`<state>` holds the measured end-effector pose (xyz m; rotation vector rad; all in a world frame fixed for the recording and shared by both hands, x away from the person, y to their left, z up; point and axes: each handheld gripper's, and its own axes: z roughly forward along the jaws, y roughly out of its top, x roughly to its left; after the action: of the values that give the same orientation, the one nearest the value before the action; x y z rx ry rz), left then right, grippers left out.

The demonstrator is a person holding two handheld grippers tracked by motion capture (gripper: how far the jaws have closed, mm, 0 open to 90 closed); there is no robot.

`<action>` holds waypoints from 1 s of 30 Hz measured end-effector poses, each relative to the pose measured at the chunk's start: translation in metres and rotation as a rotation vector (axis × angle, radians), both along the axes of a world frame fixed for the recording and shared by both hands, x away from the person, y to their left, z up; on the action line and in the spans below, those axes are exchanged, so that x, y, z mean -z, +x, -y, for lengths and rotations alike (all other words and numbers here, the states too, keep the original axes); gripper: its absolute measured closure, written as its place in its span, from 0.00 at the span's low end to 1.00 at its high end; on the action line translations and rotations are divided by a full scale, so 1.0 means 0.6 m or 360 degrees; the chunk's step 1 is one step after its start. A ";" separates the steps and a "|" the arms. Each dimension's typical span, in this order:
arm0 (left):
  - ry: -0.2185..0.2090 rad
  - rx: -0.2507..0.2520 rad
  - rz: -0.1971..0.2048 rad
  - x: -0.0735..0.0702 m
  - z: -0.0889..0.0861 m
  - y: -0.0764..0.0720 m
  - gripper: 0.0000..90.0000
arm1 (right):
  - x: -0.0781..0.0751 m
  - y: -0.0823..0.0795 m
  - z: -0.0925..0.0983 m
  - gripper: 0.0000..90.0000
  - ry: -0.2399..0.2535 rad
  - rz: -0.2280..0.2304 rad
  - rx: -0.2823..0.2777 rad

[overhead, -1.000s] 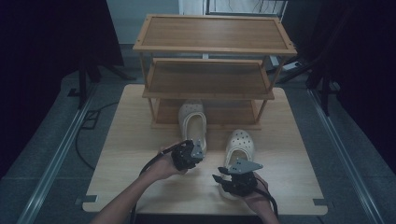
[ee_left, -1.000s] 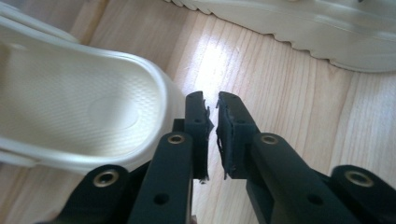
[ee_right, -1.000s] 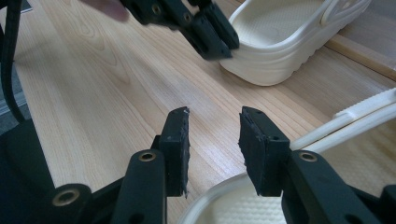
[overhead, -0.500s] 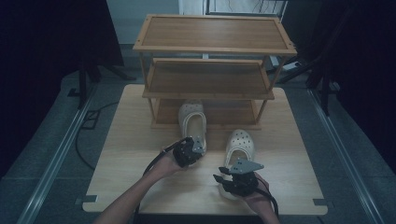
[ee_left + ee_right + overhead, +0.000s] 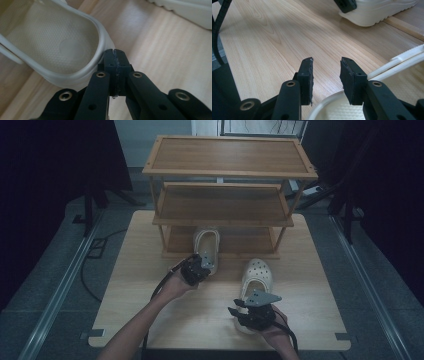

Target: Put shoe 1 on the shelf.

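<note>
Two cream clogs lie on the wooden table. The left clog (image 5: 206, 246) points into the rack's bottom shelf, its heel toward me. My left gripper (image 5: 198, 268) is at that heel; in the left gripper view its jaws (image 5: 115, 53) are shut with nothing between them, pressed against the outside of the heel rim (image 5: 82, 71). The right clog (image 5: 257, 275) lies on the open table. My right gripper (image 5: 254, 311) hovers at its heel, open (image 5: 326, 65), the heel rim (image 5: 324, 107) just below the jaws and the strap (image 5: 402, 62) to the right.
A three-shelf wooden shoe rack (image 5: 227, 170) stands at the back of the table (image 5: 130, 285). Its upper shelves are bare. Dark curtains, stands and cables surround the table on the floor.
My left gripper has moved a little forward toward the rack, against the left clog's heel. The right gripper has stayed about where it was.
</note>
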<state>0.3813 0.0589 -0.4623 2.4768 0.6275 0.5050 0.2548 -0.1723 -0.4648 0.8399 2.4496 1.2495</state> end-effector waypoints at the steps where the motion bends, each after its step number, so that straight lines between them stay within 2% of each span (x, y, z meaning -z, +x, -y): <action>1: -0.0005 -0.0017 0.0001 0.003 0.002 0.006 1.00 | 0.000 0.000 0.000 0.69 0.0000 0.0002 0.0000; 5: -0.0043 -0.0057 0.0010 0.007 0.007 0.024 1.00 | -0.001 0.000 0.003 0.69 0.0006 -0.0002 0.0003; 8: -0.0029 -0.0066 0.0025 0.007 0.014 0.035 1.00 | -0.001 0.001 0.004 0.69 0.0011 -0.0001 0.0009; 11: -0.0005 -0.0091 0.0067 0.007 0.020 0.048 1.00 | -0.001 0.000 0.004 0.69 0.0011 0.0000 0.0008; 13: -0.0012 -0.0105 0.0054 0.010 0.022 0.058 1.00 | -0.001 0.000 0.004 0.69 0.0013 0.0000 0.0007; 16: -0.0034 -0.0141 0.0079 0.012 0.026 0.067 1.00 | -0.001 0.000 0.005 0.69 0.0013 0.0003 0.0007; 17: -0.0021 -0.0138 0.0085 0.011 0.027 0.070 1.00 | -0.001 0.000 0.006 0.69 0.0013 0.0003 0.0009; 20: -0.0028 -0.0169 0.0081 0.013 0.030 0.079 0.99 | -0.001 0.000 0.006 0.69 0.0014 0.0002 0.0010; 23: -0.0030 -0.0178 0.0065 0.015 0.031 0.083 0.98 | -0.001 0.000 0.006 0.69 0.0013 0.0002 0.0008; 26: -0.0028 -0.0174 0.0077 0.016 0.033 0.082 0.95 | -0.001 0.001 0.007 0.69 0.0010 0.0001 0.0010; 29: -0.0021 -0.0157 0.0073 0.015 0.031 0.077 0.88 | -0.002 0.000 0.007 0.69 0.0016 0.0003 0.0006; 30: -0.0049 -0.0160 0.0081 0.015 0.029 0.074 0.87 | -0.002 0.000 0.007 0.69 0.0013 0.0007 0.0005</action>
<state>0.4256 0.0417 -0.4714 2.4047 0.7366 0.5910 0.2547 -0.1763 -0.4635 0.8420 2.4404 1.2600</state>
